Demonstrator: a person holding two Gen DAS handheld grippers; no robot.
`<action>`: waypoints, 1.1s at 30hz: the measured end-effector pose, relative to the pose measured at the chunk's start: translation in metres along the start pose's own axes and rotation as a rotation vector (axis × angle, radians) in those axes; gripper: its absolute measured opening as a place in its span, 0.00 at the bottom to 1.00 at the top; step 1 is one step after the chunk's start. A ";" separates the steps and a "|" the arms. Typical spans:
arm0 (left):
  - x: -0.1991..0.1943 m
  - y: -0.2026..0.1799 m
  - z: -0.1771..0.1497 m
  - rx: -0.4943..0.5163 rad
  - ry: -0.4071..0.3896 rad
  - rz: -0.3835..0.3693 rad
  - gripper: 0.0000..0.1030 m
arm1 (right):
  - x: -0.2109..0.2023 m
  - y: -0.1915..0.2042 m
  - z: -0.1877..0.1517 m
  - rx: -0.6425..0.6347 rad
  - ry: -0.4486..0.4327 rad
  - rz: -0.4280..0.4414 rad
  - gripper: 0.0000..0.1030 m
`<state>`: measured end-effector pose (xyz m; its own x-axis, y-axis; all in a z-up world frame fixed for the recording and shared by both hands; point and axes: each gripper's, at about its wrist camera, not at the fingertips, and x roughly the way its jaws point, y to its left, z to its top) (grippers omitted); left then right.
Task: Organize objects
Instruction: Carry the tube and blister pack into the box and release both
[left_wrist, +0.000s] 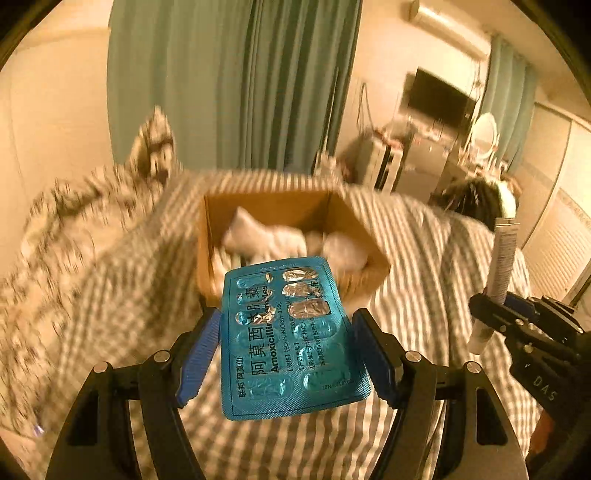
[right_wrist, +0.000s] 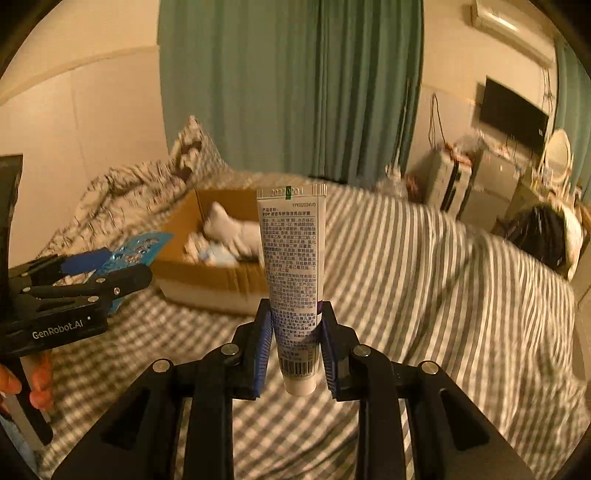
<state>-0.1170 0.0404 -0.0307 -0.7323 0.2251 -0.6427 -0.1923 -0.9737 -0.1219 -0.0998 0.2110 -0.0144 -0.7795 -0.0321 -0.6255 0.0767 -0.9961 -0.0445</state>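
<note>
My left gripper (left_wrist: 286, 321) is shut on a blue blister pack of pills (left_wrist: 288, 339) and holds it flat above the bed, just in front of an open cardboard box (left_wrist: 365, 273). The box holds white cloth items (left_wrist: 266, 234). My right gripper (right_wrist: 295, 314) is shut on a white toothpaste tube (right_wrist: 293, 266), held upright with its crimped end up, over the bed to the right of the box (right_wrist: 207, 284). The left gripper with the blister pack (right_wrist: 140, 247) shows at the left of the right wrist view. The right gripper with the tube (left_wrist: 502, 258) shows at the right of the left wrist view.
The box sits on a bed with a grey-and-white checked cover (right_wrist: 424, 266). A patterned pillow (left_wrist: 151, 144) lies at the head. Green curtains (right_wrist: 288, 85) hang behind. A dark bag (right_wrist: 543, 236), a dresser with mirror (right_wrist: 557, 155) and a wall TV (right_wrist: 513, 114) stand at the right.
</note>
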 end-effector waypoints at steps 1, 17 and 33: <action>-0.005 0.001 0.010 0.005 -0.025 0.004 0.72 | -0.001 0.003 0.008 -0.007 -0.011 0.001 0.23; 0.001 0.017 0.126 0.063 -0.248 0.057 0.72 | 0.027 0.018 0.139 -0.054 -0.179 0.083 0.23; 0.118 0.032 0.103 0.084 -0.144 0.084 0.72 | 0.162 0.003 0.133 0.016 -0.025 0.106 0.23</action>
<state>-0.2766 0.0394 -0.0321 -0.8331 0.1518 -0.5319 -0.1759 -0.9844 -0.0054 -0.3083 0.1922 -0.0119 -0.7828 -0.1394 -0.6064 0.1497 -0.9882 0.0339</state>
